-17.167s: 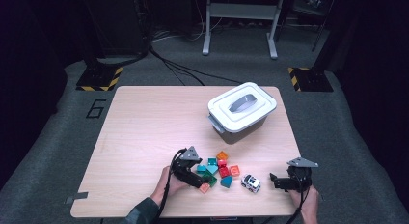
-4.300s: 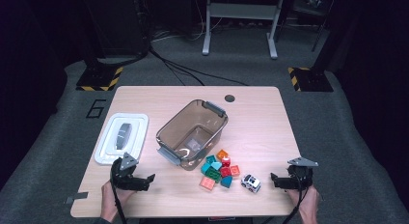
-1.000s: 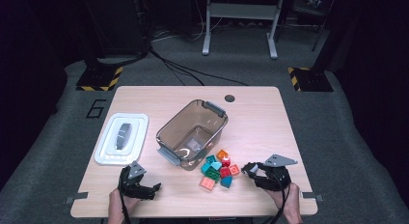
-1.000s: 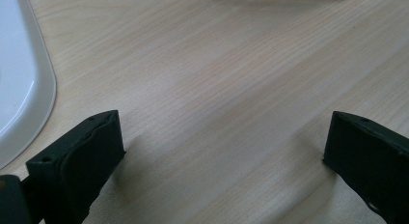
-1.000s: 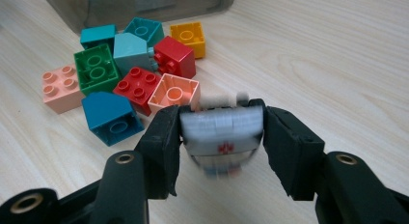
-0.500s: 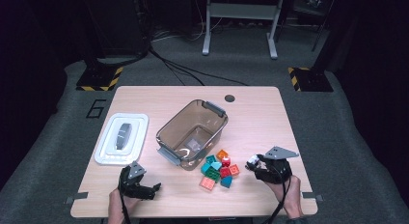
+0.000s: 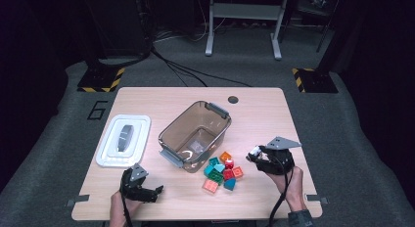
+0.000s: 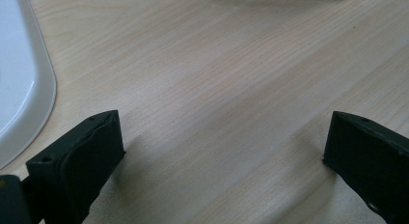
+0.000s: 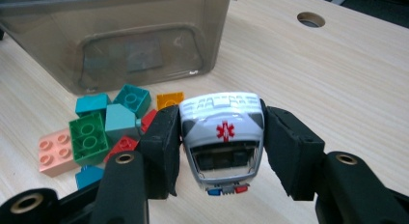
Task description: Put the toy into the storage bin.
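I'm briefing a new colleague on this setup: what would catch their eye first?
Probably the white toy ambulance with its red emblem, clamped in the right tool above the table's near right part. Next, the bright toy bricks piled beside the open brown bin, mid-table.

White toy ambulance (image 9: 223, 132), red cross, clamped above the table.

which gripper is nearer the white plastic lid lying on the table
Left. The left gripper rests just below the white plastic lid, jaws open. The right gripper, clamping a white toy ambulance, is across the table.
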